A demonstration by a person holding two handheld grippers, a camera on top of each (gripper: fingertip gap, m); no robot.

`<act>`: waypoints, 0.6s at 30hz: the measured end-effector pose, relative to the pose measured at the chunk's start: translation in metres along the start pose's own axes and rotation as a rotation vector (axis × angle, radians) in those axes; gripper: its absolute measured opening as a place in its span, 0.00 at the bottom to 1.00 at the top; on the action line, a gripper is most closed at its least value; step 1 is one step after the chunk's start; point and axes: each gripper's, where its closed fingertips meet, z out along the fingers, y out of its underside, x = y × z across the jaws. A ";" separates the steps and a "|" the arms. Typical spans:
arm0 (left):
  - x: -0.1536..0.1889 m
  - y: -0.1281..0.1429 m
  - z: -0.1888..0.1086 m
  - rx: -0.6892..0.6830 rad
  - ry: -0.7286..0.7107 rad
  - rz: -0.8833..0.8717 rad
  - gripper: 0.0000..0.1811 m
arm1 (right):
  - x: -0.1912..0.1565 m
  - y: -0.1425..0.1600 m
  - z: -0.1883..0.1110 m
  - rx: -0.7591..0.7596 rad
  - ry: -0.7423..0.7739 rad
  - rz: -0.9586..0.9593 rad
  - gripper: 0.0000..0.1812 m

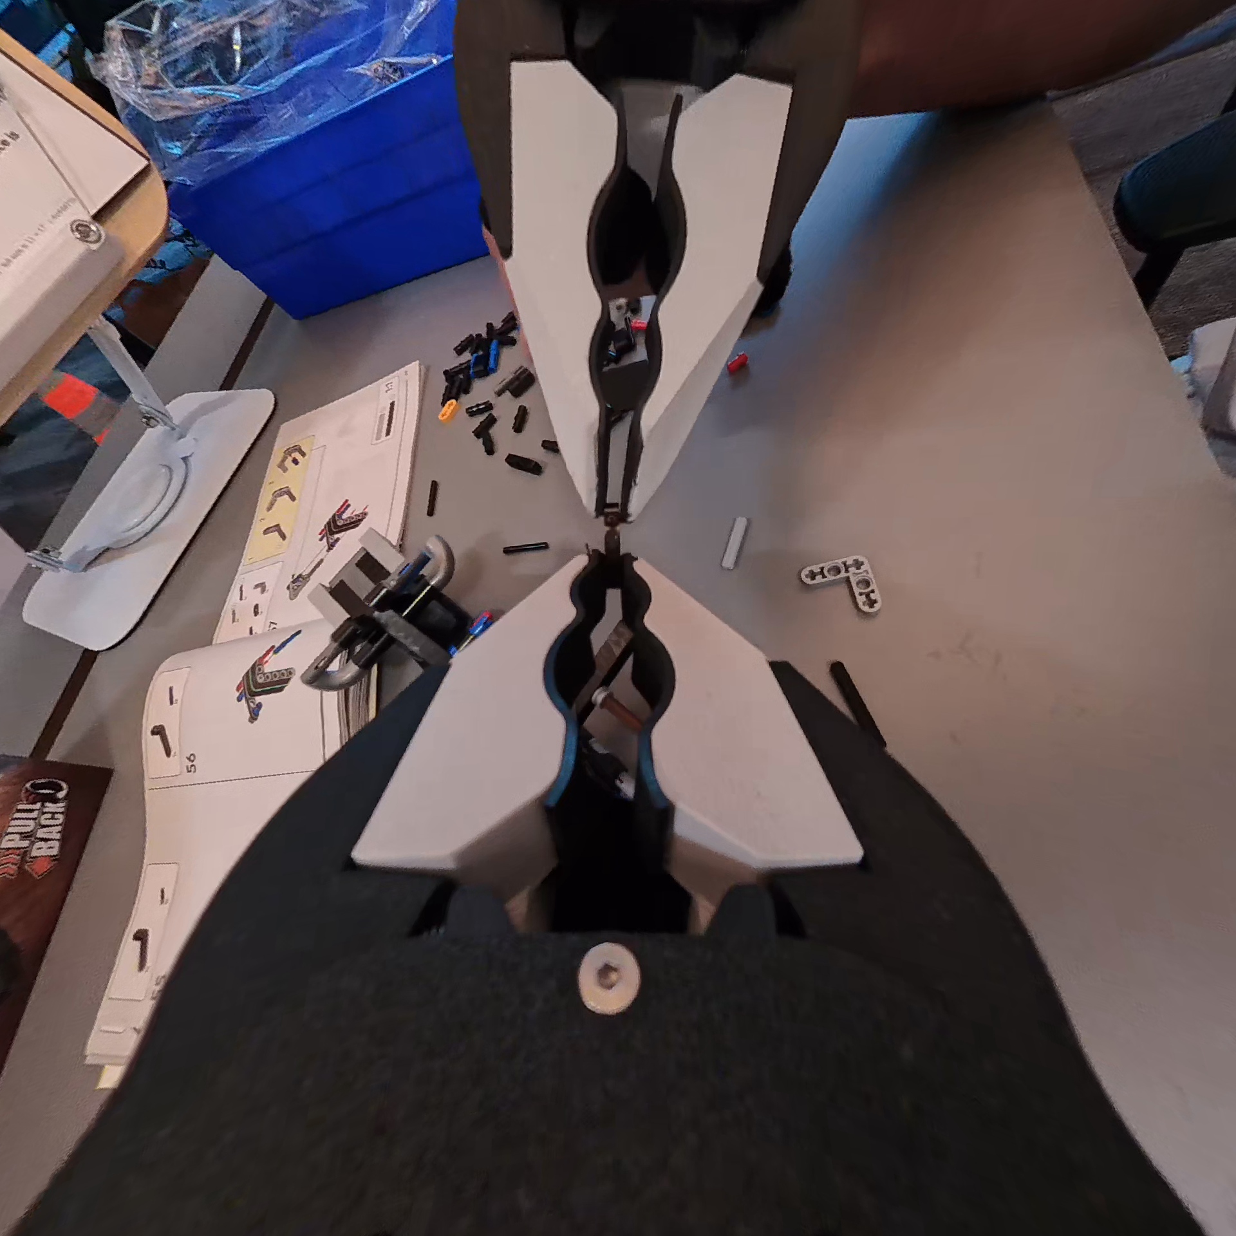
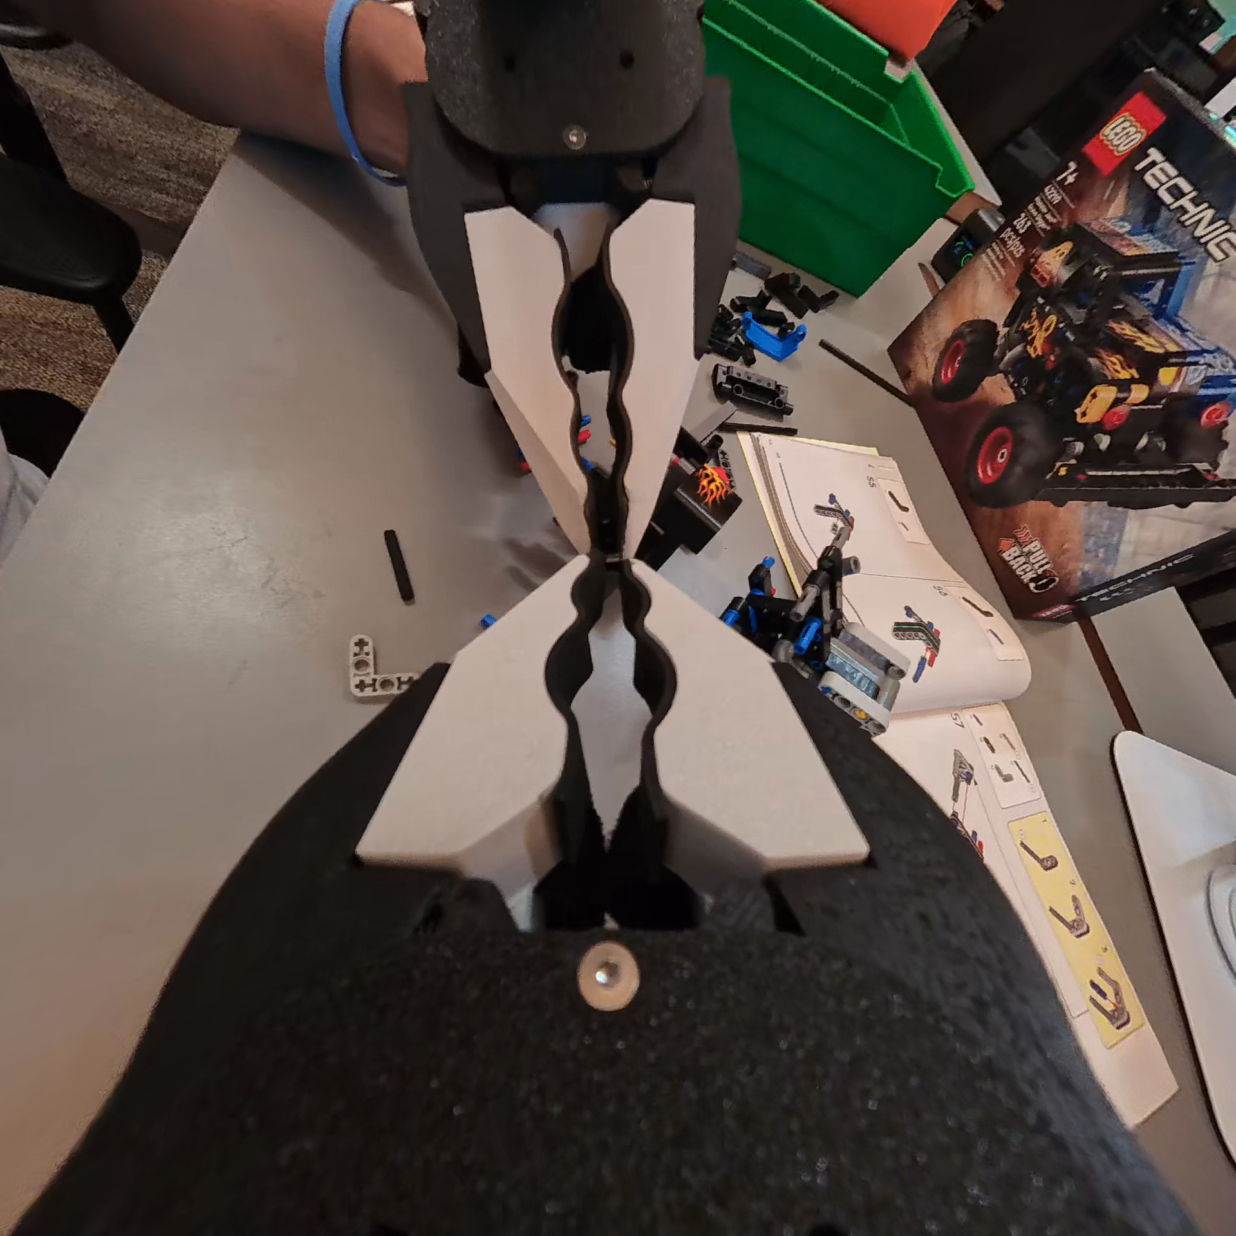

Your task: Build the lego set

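Note:
My two grippers meet tip to tip above the grey table [image 1: 936, 468]. My left gripper [image 1: 610, 558] is shut on a small black Lego piece [image 1: 610, 538] that sticks out of its tips. My right gripper [image 1: 612, 511] comes from the far side, shut on a thin black piece touching it. In the right wrist view my right gripper [image 2: 607, 565] and left gripper [image 2: 605, 542] pinch at the same spot; I cannot tell if it is one piece or two. The partly built model [image 1: 394, 608] lies on the open instruction booklet [image 1: 348, 468], left of the grippers.
A grey L-shaped beam [image 1: 846, 578], a short grey beam [image 1: 734, 543], a black axle [image 1: 525, 548] and a pile of black pins [image 1: 488, 381] lie nearby. A blue bin [image 1: 334, 187], a green bin [image 2: 822, 147], the Lego box [image 2: 1083, 348] and a white stand base [image 1: 134, 508] ring the area. The tips of both grippers are at nearly the same place. The black axle [image 1: 525, 548] is about 11 centimeters from my left fingertips.

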 end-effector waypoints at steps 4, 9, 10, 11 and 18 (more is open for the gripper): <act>0.001 0.001 0.001 -0.009 -0.009 0.022 0.01 | -0.003 0.003 0.001 -0.018 -0.005 -0.024 0.02; 0.001 -0.005 -0.002 0.026 -0.006 0.009 0.02 | -0.002 -0.004 0.000 0.023 -0.016 -0.005 0.01; 0.001 -0.006 -0.001 0.028 -0.004 0.011 0.02 | -0.003 -0.005 0.000 0.028 -0.024 -0.001 0.01; 0.001 -0.006 -0.001 0.024 -0.009 0.016 0.02 | -0.003 -0.005 0.001 0.027 -0.023 -0.005 0.01; 0.001 -0.006 0.000 0.028 -0.024 0.027 0.01 | -0.002 -0.002 0.002 0.001 -0.013 -0.010 0.02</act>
